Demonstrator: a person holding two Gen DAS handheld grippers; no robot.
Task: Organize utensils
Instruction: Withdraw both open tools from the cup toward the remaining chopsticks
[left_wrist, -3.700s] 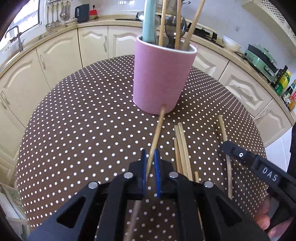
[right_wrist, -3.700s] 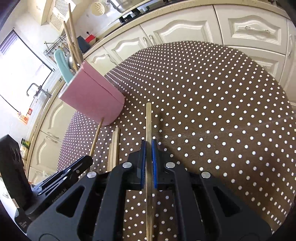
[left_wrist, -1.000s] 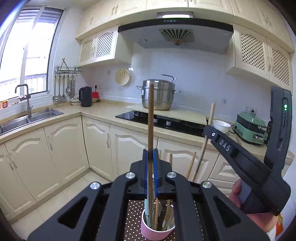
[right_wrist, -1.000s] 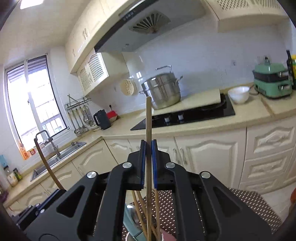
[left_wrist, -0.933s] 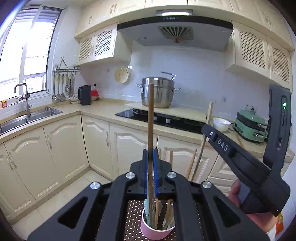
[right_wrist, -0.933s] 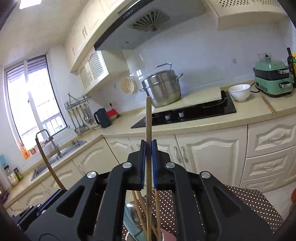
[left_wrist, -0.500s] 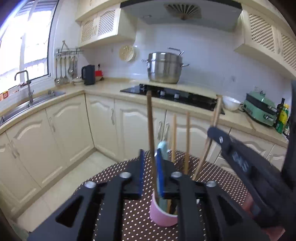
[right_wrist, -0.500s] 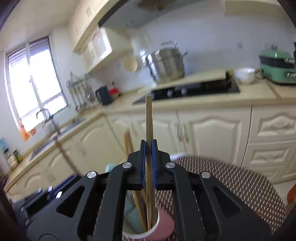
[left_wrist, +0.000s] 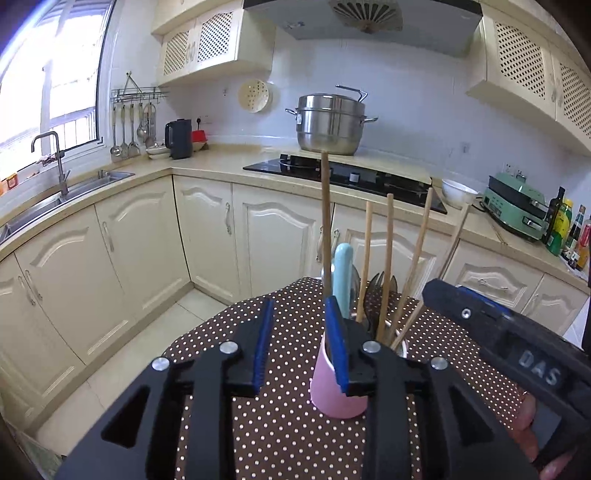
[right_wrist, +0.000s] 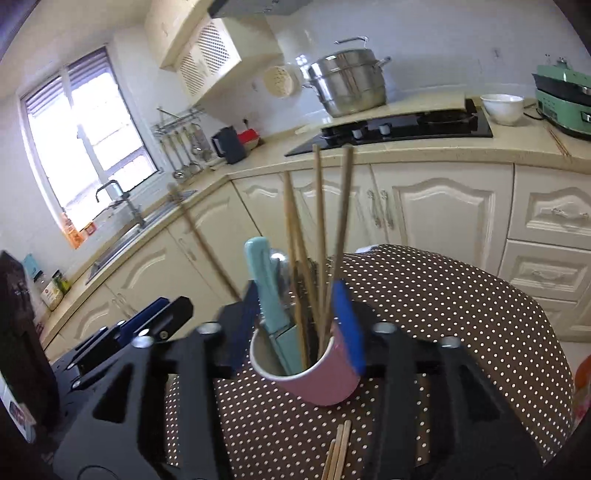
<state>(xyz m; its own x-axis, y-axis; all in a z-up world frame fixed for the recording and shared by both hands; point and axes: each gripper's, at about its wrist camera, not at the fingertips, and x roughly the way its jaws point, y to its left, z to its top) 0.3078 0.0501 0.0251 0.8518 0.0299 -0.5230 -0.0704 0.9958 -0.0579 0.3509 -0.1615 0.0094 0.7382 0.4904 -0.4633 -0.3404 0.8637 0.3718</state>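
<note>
Both grippers let go over the pink cup on the dotted tablecloth. A second ago each pinched 1 upright chopstick above it; now the left gripper has just been opening, and its blue pads stand apart with nothing between them. The tall chopstick it carried stands in the cup just beside the right-hand pad; whether it touches the pad cannot be told. The right gripper has also just been opening: its jaws are spread wide to either side of the cup's rim, its chopstick dropped among the other sticks and the teal handle. That appears to put 2 more utensils away. At least 3 loose chopsticks lie on the cloth near the cup, so the sorting looks unfinished.
</note>
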